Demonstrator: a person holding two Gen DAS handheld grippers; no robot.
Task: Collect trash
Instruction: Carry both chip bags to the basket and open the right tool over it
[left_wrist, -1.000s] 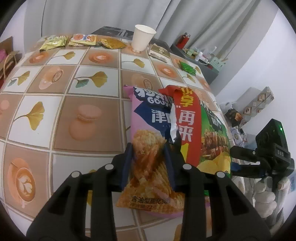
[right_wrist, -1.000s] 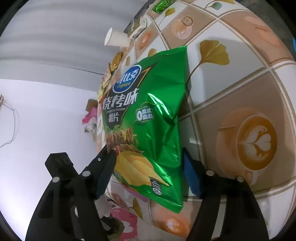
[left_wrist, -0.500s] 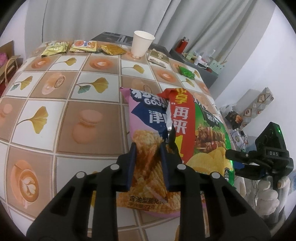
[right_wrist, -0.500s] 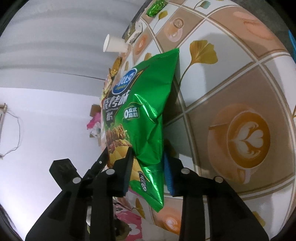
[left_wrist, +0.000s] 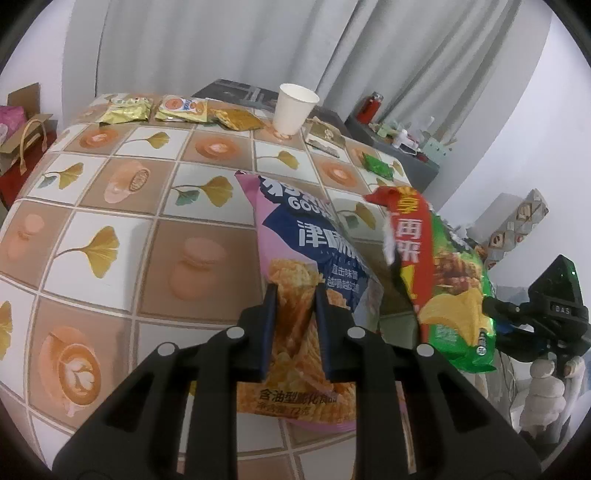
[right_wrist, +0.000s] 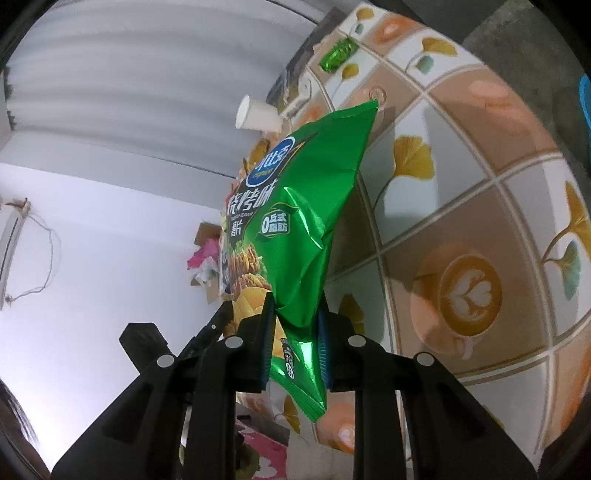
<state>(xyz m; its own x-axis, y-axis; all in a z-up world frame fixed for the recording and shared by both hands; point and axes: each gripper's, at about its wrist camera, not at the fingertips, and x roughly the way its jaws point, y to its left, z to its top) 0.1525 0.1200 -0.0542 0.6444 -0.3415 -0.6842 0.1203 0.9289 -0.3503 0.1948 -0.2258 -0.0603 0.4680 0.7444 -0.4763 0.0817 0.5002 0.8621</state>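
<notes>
My left gripper (left_wrist: 292, 295) is shut on a pink and blue chip bag (left_wrist: 306, 258) and holds it lifted above the patterned table (left_wrist: 110, 221). My right gripper (right_wrist: 294, 306) is shut on a green chip bag (right_wrist: 306, 206), raised off the table edge. The green bag with its red band also shows at the right in the left wrist view (left_wrist: 443, 273), with the right gripper (left_wrist: 517, 317) behind it.
At the table's far edge lie several small snack packets (left_wrist: 177, 109), a white paper cup (left_wrist: 293, 109), a flat wrapper (left_wrist: 325, 138) and a small green wrapper (left_wrist: 376, 164). A grey cabinet (left_wrist: 399, 147) with bottles stands behind. A cardboard box (left_wrist: 22, 122) is at the left.
Both grippers closed on their bags and lifted them off the table. The green bag swung up and away to the right of the pink one.
</notes>
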